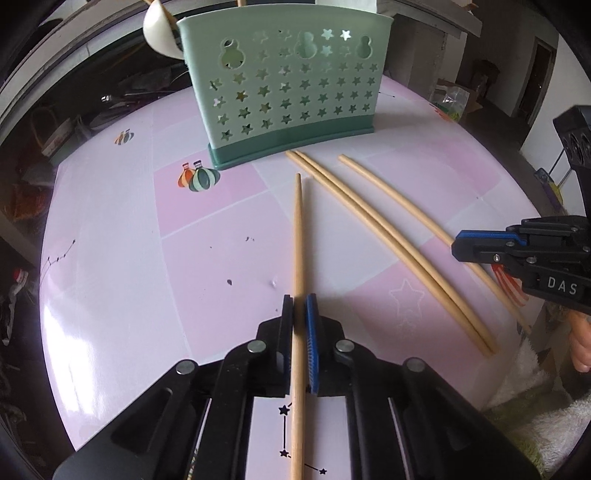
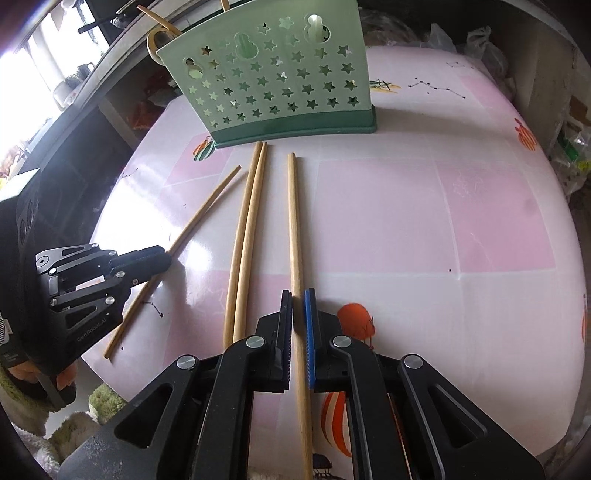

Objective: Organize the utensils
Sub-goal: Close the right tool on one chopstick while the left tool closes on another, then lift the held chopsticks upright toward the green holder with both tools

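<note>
We have each gripper closed on its own chopstick. The left gripper [image 1: 299, 306] pinches the leftmost chopstick [image 1: 297, 236], which runs straight ahead between its pads and back beneath it. The right gripper [image 2: 298, 302] clamps the rightmost chopstick [image 2: 293, 221] the same way. Gripping near the thick end with the shaft in line with the fingers looks, to us, like a hold chosen so each stick can be tipped upright and dropped end-first into the holder.

The green star-punched utensil holder [image 1: 291, 92] stands on the pink tabletop [image 1: 110, 258] straight ahead of both grippers, just beyond the chopstick tips, so the carry is short.

We count four chopsticks on the tabletop: the two we hold, and a touching pair [image 2: 245, 236] lying between our grippers, just left of the right one. There is one holder, with a pale spoon [image 1: 159, 29] and at least one stick end poking above its rim.
</note>
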`<state>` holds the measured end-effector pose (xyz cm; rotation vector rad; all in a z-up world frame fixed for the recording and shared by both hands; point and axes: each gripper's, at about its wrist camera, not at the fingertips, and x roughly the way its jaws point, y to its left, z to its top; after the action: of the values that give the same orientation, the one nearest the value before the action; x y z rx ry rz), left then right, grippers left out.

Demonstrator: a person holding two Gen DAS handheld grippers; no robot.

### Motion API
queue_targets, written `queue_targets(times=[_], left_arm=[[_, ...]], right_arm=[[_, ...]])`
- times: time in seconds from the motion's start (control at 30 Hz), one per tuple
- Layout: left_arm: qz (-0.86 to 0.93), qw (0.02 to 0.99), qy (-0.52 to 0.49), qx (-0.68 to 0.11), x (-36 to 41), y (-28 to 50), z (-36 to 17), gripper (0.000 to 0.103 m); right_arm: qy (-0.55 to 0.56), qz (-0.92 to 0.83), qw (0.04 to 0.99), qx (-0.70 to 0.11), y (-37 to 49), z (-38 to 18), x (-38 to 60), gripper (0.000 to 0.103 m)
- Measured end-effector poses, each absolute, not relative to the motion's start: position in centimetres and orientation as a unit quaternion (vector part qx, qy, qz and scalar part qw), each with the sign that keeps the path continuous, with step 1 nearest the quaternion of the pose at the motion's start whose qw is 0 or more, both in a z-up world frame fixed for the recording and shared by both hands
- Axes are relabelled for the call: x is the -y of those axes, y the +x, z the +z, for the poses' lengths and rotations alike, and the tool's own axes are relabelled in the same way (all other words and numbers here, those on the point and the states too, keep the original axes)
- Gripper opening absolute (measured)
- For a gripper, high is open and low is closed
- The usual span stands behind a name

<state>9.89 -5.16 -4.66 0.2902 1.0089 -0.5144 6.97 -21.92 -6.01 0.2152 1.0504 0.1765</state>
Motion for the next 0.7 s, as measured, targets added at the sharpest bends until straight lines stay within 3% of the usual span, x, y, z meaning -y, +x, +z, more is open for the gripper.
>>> queue_targets(times=[0.27,0.5,0.7], left_arm=[[-0.244,0.829,0.114,-0.49,4.9,10.4,-4.4,0.007],[-0.25,0.826,0.088,-0.497,5.3,12.1,-3.9,0.014],[-0.252,0.821,0.096,-0.503,6.4,13.8,-4.4,0.015]], right_arm=[[0.129,0.09,0.848,-0.506,6.6,-6.1,22.5,0.009],[0.134,0.093,0.85,-0.501,6.9,-6.1,22.4,0.017],[0.137,0.094,0.852,-0.496,7.2,-6.0,22.6,0.017]])
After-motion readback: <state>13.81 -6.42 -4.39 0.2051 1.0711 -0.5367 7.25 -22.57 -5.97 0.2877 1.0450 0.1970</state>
